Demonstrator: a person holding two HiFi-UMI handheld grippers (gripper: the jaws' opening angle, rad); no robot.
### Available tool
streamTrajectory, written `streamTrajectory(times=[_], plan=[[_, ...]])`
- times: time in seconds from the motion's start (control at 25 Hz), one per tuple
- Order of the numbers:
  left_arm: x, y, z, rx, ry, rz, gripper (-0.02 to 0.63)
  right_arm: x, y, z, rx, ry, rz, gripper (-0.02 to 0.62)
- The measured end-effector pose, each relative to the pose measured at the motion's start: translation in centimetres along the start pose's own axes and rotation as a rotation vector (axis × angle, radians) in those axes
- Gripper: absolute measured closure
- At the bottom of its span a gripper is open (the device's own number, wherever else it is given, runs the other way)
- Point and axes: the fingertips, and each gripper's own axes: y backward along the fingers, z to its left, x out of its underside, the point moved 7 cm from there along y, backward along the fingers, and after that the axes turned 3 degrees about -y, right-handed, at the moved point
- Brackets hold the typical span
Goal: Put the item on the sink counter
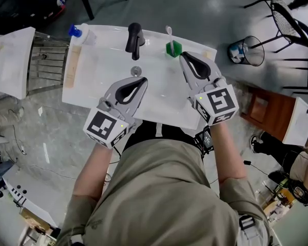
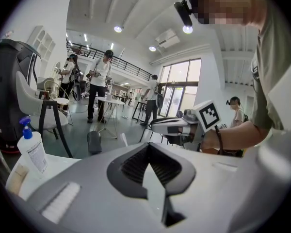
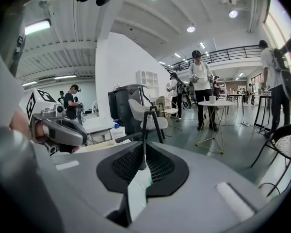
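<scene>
A white sink counter (image 1: 100,94) carries a black faucet (image 1: 135,39) at its back edge. Beside the faucet stands a green cup (image 1: 173,48) with a white toothbrush in it. A pump bottle (image 1: 82,33) with a blue top stands at the back left corner and also shows in the left gripper view (image 2: 33,149). My left gripper (image 1: 143,79) hovers over the basin near the drain (image 1: 136,70), shut and holding nothing. My right gripper (image 1: 183,55) is just in front of the green cup, also shut and holding nothing.
A metal rack (image 1: 46,60) and a white surface (image 1: 10,60) stand left of the counter. A wire bin (image 1: 246,50), black chairs (image 1: 290,14) and a brown stool (image 1: 267,111) are on the right. Several people stand among tables (image 3: 218,103) in the hall.
</scene>
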Motion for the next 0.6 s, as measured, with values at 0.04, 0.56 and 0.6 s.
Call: streamTrajectory(times=[0.04,0.56,0.6], plan=[[0.0,0.0,0.0,0.000,-0.001,0.000,0.601,0.1,0.2,0.2,-0.001,-0.003,0.000,0.566],[-0.7,-0.8,-0.1,0.005,-0.011,-0.008,0.601,1.0,2.7,1.6,0.003,-0.061,0.003,0.584],[-0.7,-0.8,0.0,0.005,-0.011,-0.009,0.601,1.1,2.8,1.6,0.004,-0.061,0.003,0.584]])
